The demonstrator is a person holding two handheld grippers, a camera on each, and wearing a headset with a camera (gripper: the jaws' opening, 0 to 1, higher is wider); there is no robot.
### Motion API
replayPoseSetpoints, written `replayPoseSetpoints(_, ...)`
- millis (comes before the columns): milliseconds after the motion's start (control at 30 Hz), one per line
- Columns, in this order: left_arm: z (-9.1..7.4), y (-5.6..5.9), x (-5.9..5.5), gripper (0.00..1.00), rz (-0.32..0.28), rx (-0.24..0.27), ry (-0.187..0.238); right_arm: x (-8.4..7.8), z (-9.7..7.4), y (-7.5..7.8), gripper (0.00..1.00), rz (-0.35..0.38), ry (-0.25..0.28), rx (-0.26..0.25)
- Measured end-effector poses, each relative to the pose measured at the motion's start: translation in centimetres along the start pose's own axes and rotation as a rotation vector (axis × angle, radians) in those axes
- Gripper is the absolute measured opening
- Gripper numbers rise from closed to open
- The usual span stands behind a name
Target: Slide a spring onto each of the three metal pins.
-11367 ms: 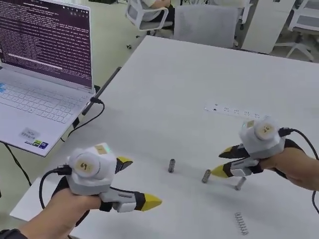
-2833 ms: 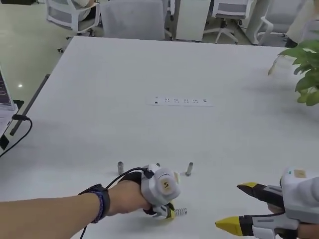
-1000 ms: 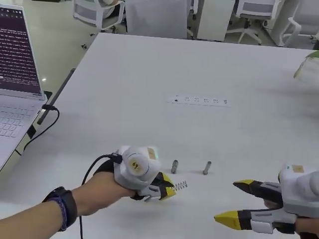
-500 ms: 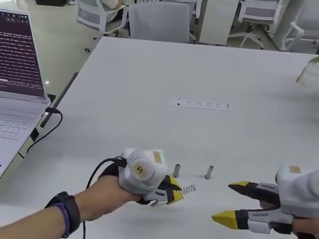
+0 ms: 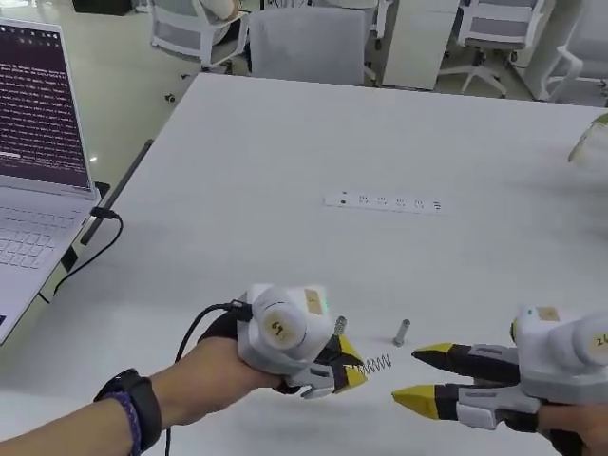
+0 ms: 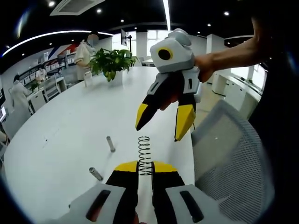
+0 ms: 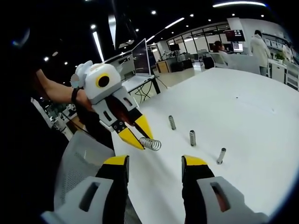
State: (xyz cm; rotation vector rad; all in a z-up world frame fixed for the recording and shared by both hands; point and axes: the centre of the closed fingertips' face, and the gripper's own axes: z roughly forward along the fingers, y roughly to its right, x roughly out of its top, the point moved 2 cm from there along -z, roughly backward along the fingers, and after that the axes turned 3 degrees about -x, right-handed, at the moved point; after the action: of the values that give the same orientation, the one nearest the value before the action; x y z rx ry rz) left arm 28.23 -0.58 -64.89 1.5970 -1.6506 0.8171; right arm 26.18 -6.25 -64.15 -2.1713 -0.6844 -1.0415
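My left gripper (image 5: 353, 376) is shut on one end of a small wire spring (image 5: 377, 364), which sticks out to the right above the white table (image 5: 285, 171). In the left gripper view the spring (image 6: 145, 153) stands up between the closed yellow tips of the left gripper (image 6: 145, 167). My right gripper (image 5: 407, 374) is open, its tips just right of the spring's free end. In the right gripper view the right gripper (image 7: 154, 161) faces the spring (image 7: 151, 143). Behind it stand three pins: two wear springs (image 7: 172, 122) (image 7: 192, 137), and one pin (image 7: 221, 155) looks bare. The bare pin (image 5: 402, 332) is beyond the grippers.
An open laptop (image 5: 38, 161) sits at the left with a black cable (image 5: 100, 242) beside it. A white power strip (image 5: 383, 202) lies at mid-table. Office chairs (image 5: 304, 43) stand beyond the far edge. A potted plant (image 6: 110, 60) is on the table's far end.
My left gripper has carried the spring to the right, off the table, up close to the right gripper's tips. The right gripper has shifted slightly left and stays open.
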Motion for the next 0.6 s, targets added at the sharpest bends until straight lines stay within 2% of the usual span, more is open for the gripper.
replayPoseSetpoints(600, 0.3, 1.0, 1.6, 0.02, 0.037, -0.028, 0.027, 0.8, 0.4, -0.8, 0.17, 0.023, 0.041, 0.055)
